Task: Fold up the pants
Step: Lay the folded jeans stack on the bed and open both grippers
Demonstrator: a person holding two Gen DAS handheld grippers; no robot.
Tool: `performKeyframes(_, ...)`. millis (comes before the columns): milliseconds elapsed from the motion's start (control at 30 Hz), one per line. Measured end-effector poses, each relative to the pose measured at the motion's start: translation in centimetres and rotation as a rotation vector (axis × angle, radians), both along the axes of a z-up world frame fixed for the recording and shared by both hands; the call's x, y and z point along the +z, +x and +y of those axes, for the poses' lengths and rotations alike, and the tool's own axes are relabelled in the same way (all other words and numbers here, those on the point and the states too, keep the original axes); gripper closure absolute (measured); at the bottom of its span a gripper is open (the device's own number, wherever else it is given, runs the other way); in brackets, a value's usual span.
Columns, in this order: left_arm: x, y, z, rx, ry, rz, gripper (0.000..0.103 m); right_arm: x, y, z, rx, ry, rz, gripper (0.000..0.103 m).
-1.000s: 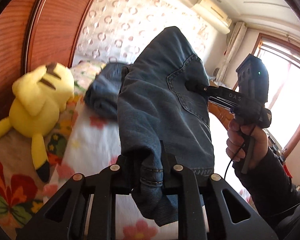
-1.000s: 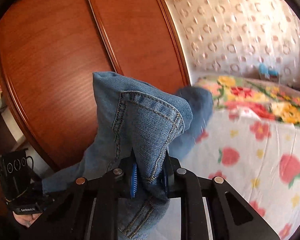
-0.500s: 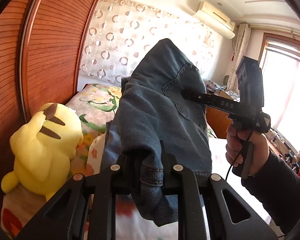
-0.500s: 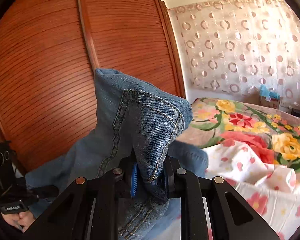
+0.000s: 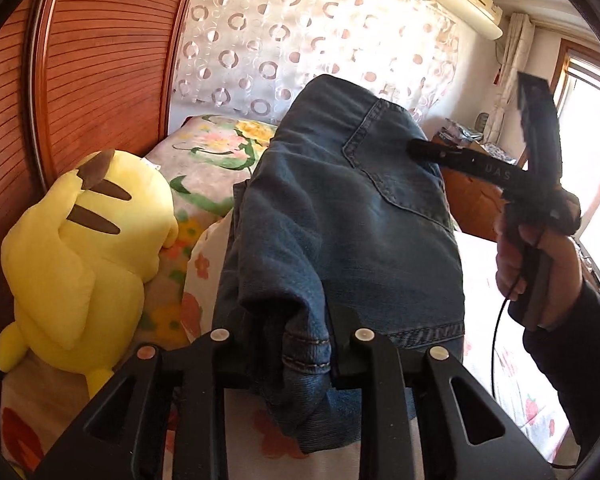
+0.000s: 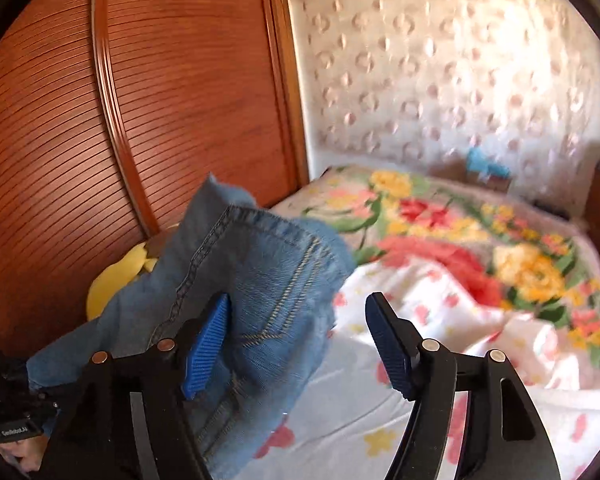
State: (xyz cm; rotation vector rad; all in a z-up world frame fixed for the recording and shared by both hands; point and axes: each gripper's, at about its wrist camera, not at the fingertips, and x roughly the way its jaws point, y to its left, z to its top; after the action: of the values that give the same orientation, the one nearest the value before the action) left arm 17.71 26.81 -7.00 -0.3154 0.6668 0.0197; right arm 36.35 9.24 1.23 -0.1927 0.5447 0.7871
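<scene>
The blue denim pants (image 5: pixel 340 216) hang in the air above the bed. My left gripper (image 5: pixel 300 344) is shut on their waistband, which bunches between the fingers. In the left wrist view the right gripper (image 5: pixel 420 148) reaches in from the right beside the back pocket, held by a hand. In the right wrist view my right gripper (image 6: pixel 300 340) is open, with blue pads (image 6: pixel 204 344) spread wide. The pants (image 6: pixel 260 280) lie loosely against its left finger and slump down to the left.
A yellow plush toy (image 5: pixel 80 252) sits on the bed at the left against the wooden wardrobe doors (image 5: pixel 100 60). A flowered bedspread (image 6: pixel 460 260) covers the bed. A patterned curtain (image 5: pixel 300 40) hangs behind. A window (image 5: pixel 596 128) is at the right.
My right gripper has opened and let go of the pants, which now droop off its left finger. My left gripper stays shut on the waistband and has lifted a little.
</scene>
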Motion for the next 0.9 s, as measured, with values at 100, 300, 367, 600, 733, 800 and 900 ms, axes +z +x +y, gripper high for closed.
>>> performKeyframes(100,0.2,0.0,-0.4,0.007,0.021,-0.005,0.076,-0.5,-0.2,0.6,-0.004,-0.011,0.053,0.055)
performKeyframes(300,0.8,-0.2,-0.7,0.031,0.036,-0.001,0.066,-1.5,-1.6,1.4,0.003,-0.071,0.092,0.060)
performKeyframes(367,1.5,-0.7,-0.8,0.053,0.062,-0.005,0.059,-0.2,-2.7,0.1,0.002,-0.025,0.085,0.060)
performKeyframes(600,4.3,-2.9,-2.4,0.069,0.167,-0.051,0.054,1.6,-10.2,-6.9,0.018,-0.001,0.001,0.060)
performKeyframes(733,6.0,-4.1,-4.5,0.053,0.207,-0.083,0.054,1.1,-14.0,-11.9,-0.005,0.015,0.009,0.060)
performKeyframes(800,6.6,-4.6,-5.7,0.030,0.219,-0.094,0.054,1.3,-16.0,-14.3,-0.021,0.028,0.015,0.060)
performKeyframes(900,7.4,-5.3,-8.0,0.001,0.243,-0.115,0.054,2.2,-19.1,-17.7,-0.049,0.045,0.016,0.060)
